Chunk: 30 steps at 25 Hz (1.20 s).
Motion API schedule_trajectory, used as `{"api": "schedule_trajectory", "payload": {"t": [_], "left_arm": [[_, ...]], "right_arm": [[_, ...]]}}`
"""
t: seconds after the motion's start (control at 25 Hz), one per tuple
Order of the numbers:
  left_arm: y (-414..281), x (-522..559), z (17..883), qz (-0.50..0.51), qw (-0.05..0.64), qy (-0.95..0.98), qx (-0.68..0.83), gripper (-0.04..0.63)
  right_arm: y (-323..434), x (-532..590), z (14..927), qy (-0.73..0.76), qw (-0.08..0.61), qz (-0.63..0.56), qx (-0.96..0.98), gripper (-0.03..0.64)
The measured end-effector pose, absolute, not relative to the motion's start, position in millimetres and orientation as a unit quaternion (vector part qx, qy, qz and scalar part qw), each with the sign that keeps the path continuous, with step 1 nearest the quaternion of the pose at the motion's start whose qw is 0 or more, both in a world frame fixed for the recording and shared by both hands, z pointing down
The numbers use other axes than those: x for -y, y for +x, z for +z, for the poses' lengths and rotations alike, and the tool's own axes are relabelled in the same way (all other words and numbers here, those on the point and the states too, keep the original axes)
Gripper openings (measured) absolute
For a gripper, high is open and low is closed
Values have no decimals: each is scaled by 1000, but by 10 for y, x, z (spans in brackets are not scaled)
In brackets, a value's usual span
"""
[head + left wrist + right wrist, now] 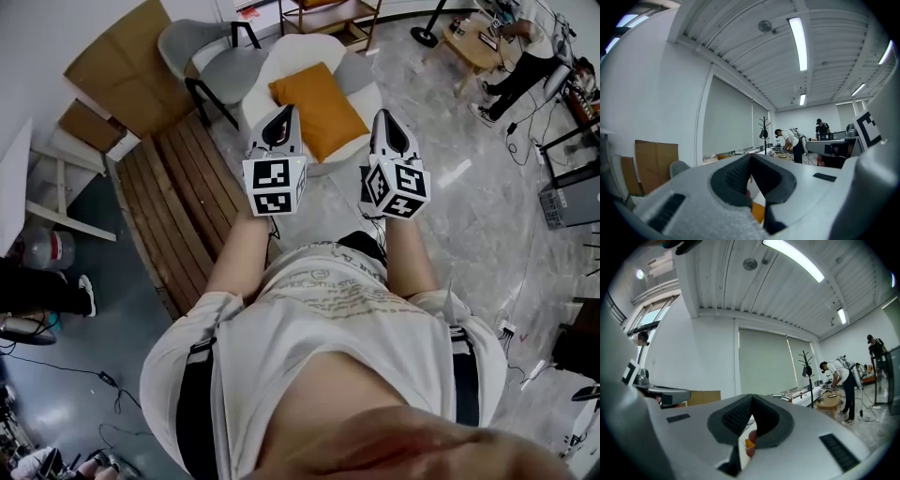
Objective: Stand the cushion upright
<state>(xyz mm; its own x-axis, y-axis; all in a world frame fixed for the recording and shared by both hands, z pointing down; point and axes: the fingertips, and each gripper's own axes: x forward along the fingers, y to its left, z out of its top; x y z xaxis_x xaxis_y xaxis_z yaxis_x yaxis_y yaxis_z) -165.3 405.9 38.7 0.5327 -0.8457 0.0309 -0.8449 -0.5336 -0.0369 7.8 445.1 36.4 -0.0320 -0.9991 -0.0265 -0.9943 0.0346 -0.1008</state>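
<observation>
The orange cushion (319,108) lies flat on the seat of a white armchair (309,49), with one corner pointing back towards the person, between the two hands. The left gripper (285,112) sits just beside the cushion's left edge and the right gripper (383,114) just beside its right edge. Both have their jaws pressed together with nothing between them (whether either tip touches the fabric I cannot tell). A grey chair (202,56) and a wooden slatted platform (178,202) crowd the armchair's left side, while bare pale floor (469,187) opens to its right. Only the gripper views show the ceiling lights (799,42) and a coat stand (806,369). Of the cushion they catch just an orange sliver under the closed jaws.
</observation>
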Motion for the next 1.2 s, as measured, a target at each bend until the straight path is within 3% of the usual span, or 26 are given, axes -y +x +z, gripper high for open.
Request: {"api": "schedule_trajectory", "payload": {"t": [0.72,1.2], "left_arm": [[-1721,-3569,487,-38,21,-862,-505,17],[-1350,-2899,699,-63,22,-864,-499,16]], "right_arm": [[-12,-3733,329,-671,39,-10,-741,27],[378,-3024,560,-674,52,-39,-736,26]]}}
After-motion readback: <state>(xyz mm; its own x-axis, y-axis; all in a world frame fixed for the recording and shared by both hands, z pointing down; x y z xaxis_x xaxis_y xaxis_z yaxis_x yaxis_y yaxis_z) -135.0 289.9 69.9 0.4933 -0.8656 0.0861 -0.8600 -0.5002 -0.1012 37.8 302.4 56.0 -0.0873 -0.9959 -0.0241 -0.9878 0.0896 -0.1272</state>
